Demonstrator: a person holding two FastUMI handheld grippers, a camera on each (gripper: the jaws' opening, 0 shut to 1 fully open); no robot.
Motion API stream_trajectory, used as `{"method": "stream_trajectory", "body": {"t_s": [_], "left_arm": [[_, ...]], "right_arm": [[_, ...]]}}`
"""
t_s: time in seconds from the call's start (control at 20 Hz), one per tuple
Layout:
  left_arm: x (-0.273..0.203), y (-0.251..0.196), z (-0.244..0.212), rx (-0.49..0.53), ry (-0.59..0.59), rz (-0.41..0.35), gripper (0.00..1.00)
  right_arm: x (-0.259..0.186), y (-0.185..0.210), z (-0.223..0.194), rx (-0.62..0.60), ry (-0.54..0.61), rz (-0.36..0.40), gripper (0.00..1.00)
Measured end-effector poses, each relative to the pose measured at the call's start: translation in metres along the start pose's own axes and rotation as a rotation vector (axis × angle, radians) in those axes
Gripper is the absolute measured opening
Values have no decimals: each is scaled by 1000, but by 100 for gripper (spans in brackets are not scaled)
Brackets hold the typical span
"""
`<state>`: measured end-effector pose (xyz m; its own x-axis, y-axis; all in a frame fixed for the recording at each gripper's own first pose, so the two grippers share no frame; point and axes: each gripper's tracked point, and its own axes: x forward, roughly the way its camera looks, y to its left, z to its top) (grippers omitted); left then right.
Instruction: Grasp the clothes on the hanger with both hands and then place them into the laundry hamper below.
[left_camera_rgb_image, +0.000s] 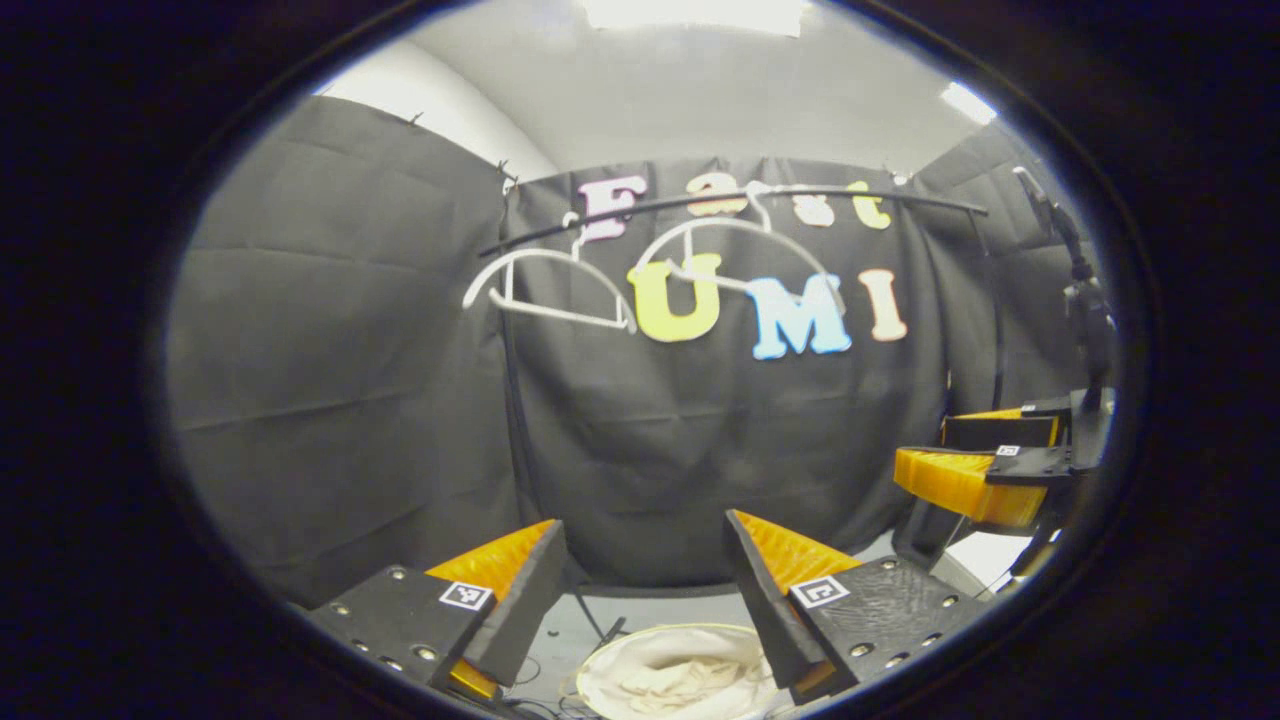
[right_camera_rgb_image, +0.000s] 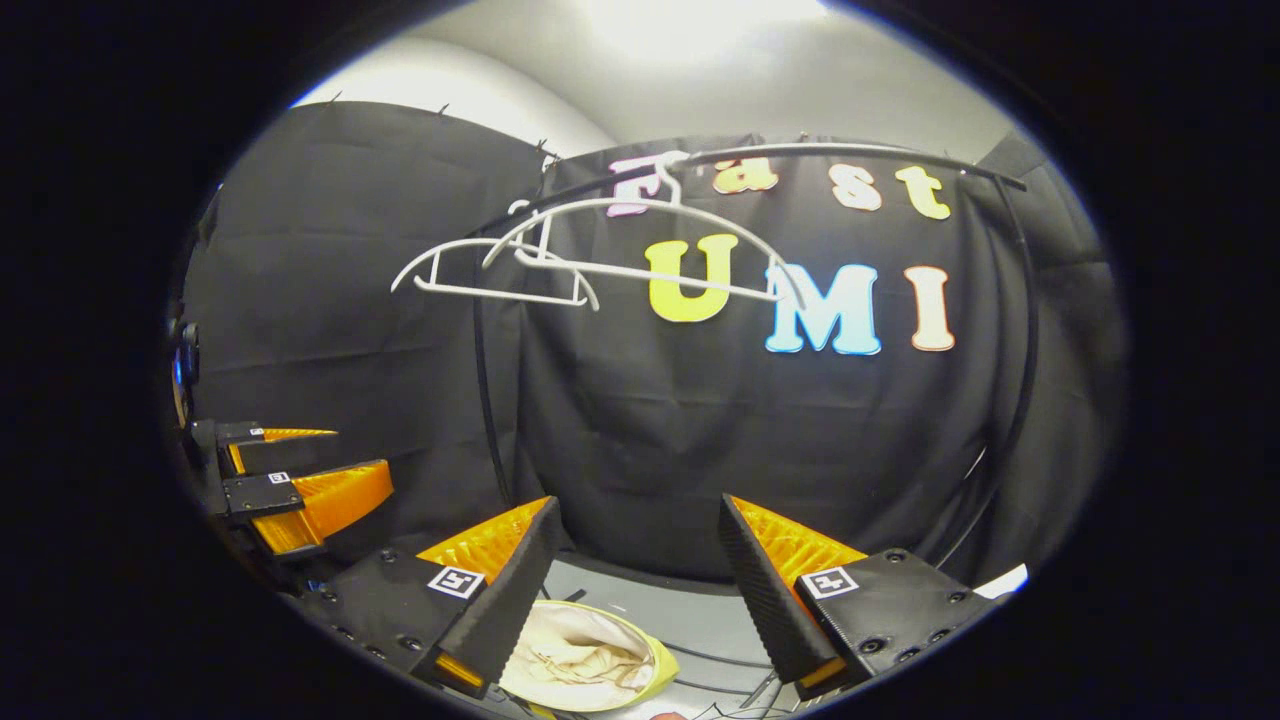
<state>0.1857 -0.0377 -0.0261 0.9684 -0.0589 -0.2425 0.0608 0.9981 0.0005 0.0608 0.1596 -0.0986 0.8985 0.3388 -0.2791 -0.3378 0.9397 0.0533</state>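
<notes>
Both claws, left claw (left_camera_rgb_image: 645, 590) and right claw (right_camera_rgb_image: 635, 580), gape empty at frame bottom above the hamper (left_camera_rgb_image: 600, 665) holding pale clothes (left_camera_rgb_image: 680, 675), so dipping lower could snag its rim.

Two hangers (left_camera_rgb_image: 548, 290) (bare), one hamper (left_camera_rgb_image: 680, 675)
</notes>
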Motion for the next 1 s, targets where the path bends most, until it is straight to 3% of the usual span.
{"method": "stream_trajectory", "body": {"t_s": [0.2, 0.4, 0.65, 1.0], "left_arm": [[-30, -6, 58, 10, -64, -20, 93], [-40, -18, 76, 44, -98, -31, 93], [-54, -18, 85, 58, -113, -22, 93], [-61, -28, 91, 34, -140, -7, 92]], "right_arm": [[-33, -23, 50, 6, -91, -55, 97], [-65, -46, 70, -23, -130, -118, 97], [-97, -68, 67, 2, -182, -197, 97], [-110, -82, 58, 5, -203, -214, 99]]}}
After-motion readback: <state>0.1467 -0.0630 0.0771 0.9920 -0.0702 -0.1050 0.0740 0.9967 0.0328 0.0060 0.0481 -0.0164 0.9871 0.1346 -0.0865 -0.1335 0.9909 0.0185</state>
